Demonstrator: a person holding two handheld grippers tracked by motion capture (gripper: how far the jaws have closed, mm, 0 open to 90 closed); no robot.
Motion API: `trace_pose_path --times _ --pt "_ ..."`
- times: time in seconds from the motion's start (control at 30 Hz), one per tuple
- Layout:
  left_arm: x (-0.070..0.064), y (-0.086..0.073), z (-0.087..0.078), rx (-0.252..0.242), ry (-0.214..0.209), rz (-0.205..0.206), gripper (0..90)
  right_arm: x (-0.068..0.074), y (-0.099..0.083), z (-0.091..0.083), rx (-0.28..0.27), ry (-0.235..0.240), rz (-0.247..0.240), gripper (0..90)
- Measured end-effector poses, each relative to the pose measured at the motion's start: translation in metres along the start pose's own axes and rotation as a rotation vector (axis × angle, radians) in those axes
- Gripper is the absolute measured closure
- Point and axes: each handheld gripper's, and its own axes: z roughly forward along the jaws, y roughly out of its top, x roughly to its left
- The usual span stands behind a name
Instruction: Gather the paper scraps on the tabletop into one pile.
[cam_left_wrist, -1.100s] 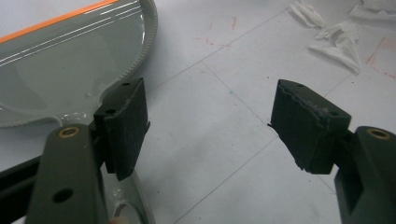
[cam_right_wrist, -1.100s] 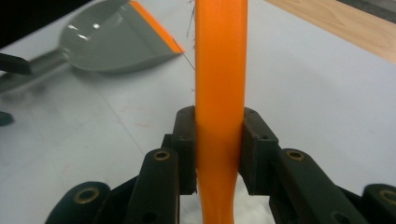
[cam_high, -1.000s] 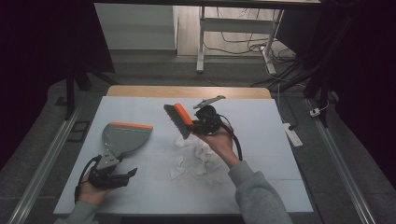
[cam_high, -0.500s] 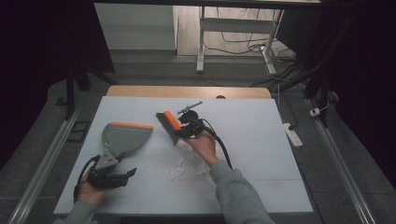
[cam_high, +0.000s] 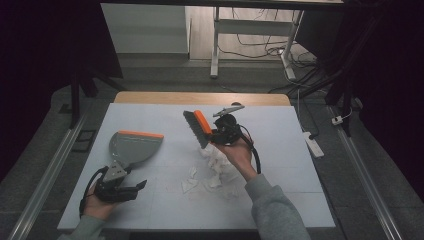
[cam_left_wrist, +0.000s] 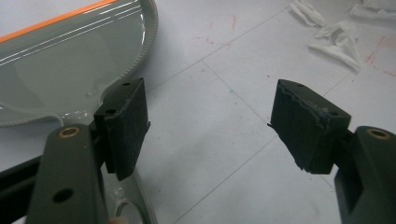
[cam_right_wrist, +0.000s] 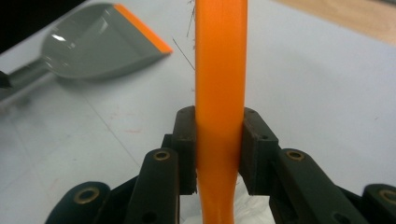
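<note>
A hand brush (cam_high: 197, 128) with an orange back and dark bristles hangs above the middle of the white table. My right gripper (cam_high: 216, 135) is shut on its orange handle (cam_right_wrist: 219, 88); the jaws of the right gripper (cam_right_wrist: 219, 144) press both sides of it. A grey dustpan (cam_high: 133, 147) with an orange lip lies flat at the left, and its pan (cam_left_wrist: 56, 60) is just beyond my left jaw. My left gripper (cam_high: 136, 186) stands open at the near left beside the dustpan's handle, with nothing between the jaws of the left gripper (cam_left_wrist: 210, 126). Torn white paper scraps (cam_high: 210, 170) lie under the brush.
More paper scraps (cam_left_wrist: 334, 35) lie off to the right of the left gripper. The dustpan (cam_right_wrist: 100, 46) lies far left of the brush. A wooden strip (cam_high: 200, 97) borders the table's far edge. A white power strip (cam_high: 314, 145) sits on the floor to the right.
My right gripper swung the brush to the left, then back to the right, near where it began. The left gripper and the dustpan have stayed in place.
</note>
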Motion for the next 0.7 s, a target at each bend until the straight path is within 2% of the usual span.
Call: trace_pose_path --times 0.13,0.33,0.4,0.53,0.7 --pt "0.001 0.000 -0.001 -0.002 0.000 -0.003 28.6 0.003 -0.002 -0.015 -0.032 0.022 -0.014 70.4" --pt "0.000 0.000 0.000 -0.002 0.005 -0.001 28.6 0.009 -0.012 -0.027 -0.032 0.048 -0.026 70.4" --pt "0.000 0.000 -0.001 -0.004 0.004 -0.002 28.6 0.012 -0.015 -0.029 -0.033 0.071 -0.020 70.3" --pt "0.001 -0.001 -0.001 -0.006 0.008 -0.006 28.6 0.026 -0.021 -0.032 -0.027 0.126 -0.035 70.3" --pt "0.002 -0.001 -0.002 -0.010 0.007 -0.008 28.6 0.046 -0.031 -0.029 0.015 0.175 -0.075 70.3"
